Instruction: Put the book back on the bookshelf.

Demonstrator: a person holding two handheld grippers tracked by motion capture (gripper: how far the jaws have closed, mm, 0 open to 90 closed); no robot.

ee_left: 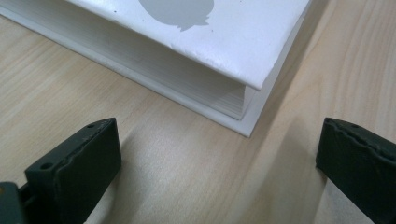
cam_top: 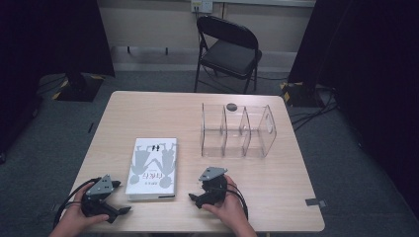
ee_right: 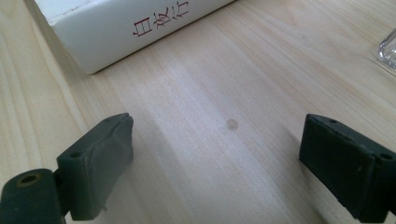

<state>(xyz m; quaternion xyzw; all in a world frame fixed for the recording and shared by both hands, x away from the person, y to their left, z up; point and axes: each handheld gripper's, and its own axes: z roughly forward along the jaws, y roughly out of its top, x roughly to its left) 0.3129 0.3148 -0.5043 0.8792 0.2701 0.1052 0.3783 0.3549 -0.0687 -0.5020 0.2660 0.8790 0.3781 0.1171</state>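
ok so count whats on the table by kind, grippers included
book: 1
clear divided organiser: 1
grippers: 2, the left gripper and the right gripper, both open and holding nothing
total: 4

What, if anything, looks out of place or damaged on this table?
Little stands out. The book lies flat and closed between the open left gripper and right gripper; its cover corner looks slightly scuffed. The clear organizer stands upright, with a small dark round thing at its far edge.
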